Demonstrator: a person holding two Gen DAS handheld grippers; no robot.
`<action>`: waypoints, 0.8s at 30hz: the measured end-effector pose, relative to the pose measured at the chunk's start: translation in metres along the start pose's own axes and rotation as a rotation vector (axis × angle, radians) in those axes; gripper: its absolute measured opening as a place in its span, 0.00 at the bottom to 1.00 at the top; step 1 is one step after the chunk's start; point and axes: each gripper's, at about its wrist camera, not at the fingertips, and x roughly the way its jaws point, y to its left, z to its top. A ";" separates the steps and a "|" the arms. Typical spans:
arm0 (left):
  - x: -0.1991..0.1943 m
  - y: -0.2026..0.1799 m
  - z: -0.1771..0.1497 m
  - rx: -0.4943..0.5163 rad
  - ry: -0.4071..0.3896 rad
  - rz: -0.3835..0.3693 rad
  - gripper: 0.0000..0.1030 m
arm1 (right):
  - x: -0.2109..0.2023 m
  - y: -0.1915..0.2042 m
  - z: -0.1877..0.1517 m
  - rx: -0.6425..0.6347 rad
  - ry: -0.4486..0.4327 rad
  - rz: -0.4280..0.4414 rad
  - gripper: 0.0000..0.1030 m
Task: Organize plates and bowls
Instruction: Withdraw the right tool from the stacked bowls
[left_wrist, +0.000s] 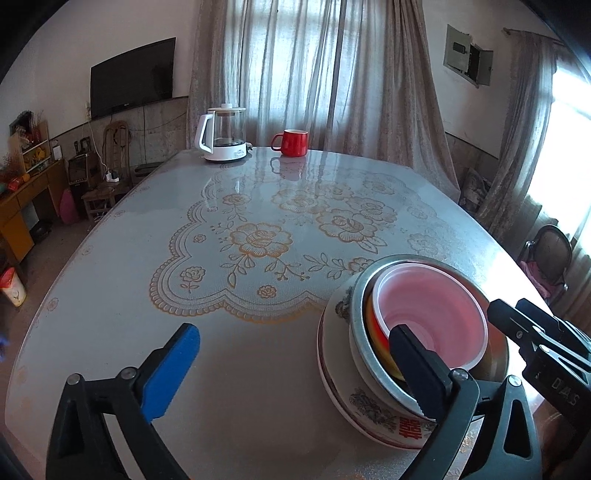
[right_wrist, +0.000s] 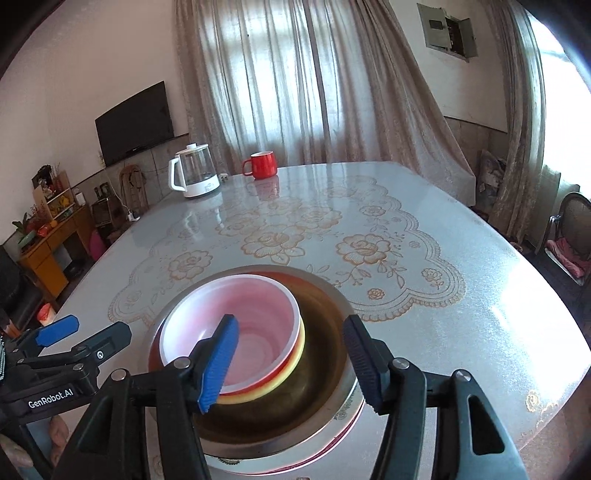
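Glossy desk (right_wrist: 461, 295): nested bowls (right_wrist: 258, 350), likely slippery and breakable; best gripped by rims. Left gripper (left_wrist: 295, 362) and right gripper (right_wrist: 291, 354) fingers spread, empty.

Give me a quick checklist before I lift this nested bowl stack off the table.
1. Left hand-held gripper open: ok.
2. Right hand-held gripper open, holding nothing: ok.
3. Pink bowl seated level in the steel bowl: not ok, it sits off-centre toward the left.
4. Stack resting on the porcelain bowl: ok.
5. Red mug and kettle far from the stack: ok.
6. Stack stable when lifted: cannot tell.
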 end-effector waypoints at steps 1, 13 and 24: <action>-0.001 -0.001 -0.001 0.002 -0.001 0.000 1.00 | -0.001 0.000 0.000 -0.004 -0.002 -0.006 0.58; -0.006 -0.004 -0.002 -0.008 -0.027 0.071 1.00 | 0.000 0.004 -0.002 -0.009 0.004 0.006 0.59; -0.006 -0.002 -0.002 -0.018 -0.039 0.091 1.00 | 0.001 0.005 -0.004 -0.007 0.004 0.009 0.59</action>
